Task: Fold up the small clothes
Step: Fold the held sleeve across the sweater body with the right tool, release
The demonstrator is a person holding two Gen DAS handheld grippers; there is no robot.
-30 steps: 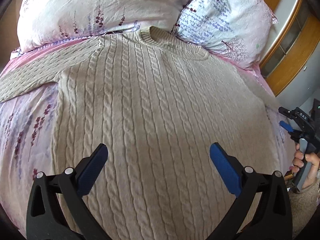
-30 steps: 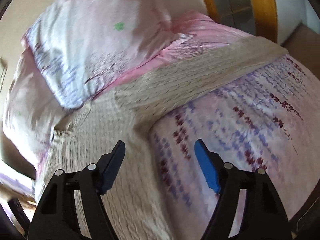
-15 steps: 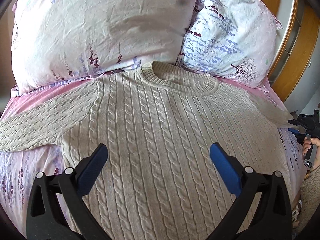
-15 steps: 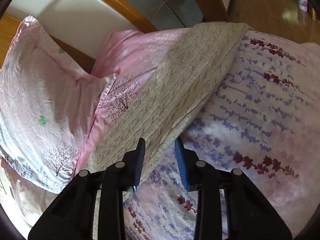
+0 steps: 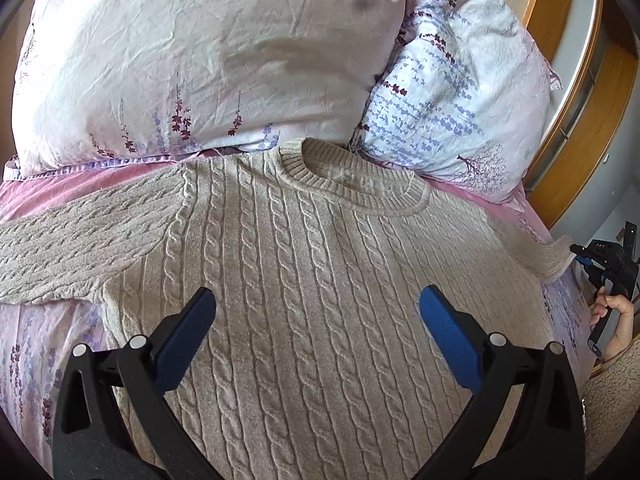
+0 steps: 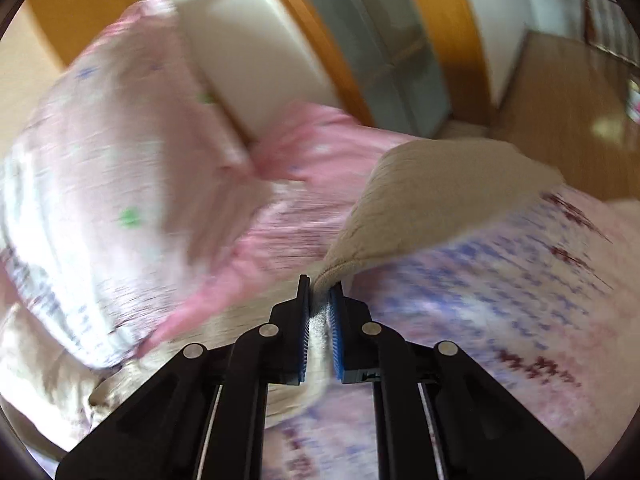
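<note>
A beige cable-knit sweater (image 5: 312, 280) lies flat on the bed, neck toward the pillows, its left sleeve (image 5: 72, 252) spread out to the side. My left gripper (image 5: 316, 312) is open and empty, hovering over the chest of the sweater. My right gripper (image 6: 320, 292) is shut on the sweater's right sleeve (image 6: 432, 200) and lifts it off the bedspread; that view is motion-blurred. The right gripper also shows in the left wrist view (image 5: 600, 260) at the far right edge, at the sleeve's end.
Two floral pillows (image 5: 208, 56) (image 5: 460, 92) lie against the headboard behind the collar. The floral bedspread (image 6: 500, 312) surrounds the sweater. A wooden wardrobe frame (image 5: 580, 112) stands to the right of the bed. Wooden floor (image 6: 560, 92) lies beyond the bed edge.
My right gripper closed on the right sleeve and raised it. My left gripper stayed open and its view drew back toward the collar and pillows.
</note>
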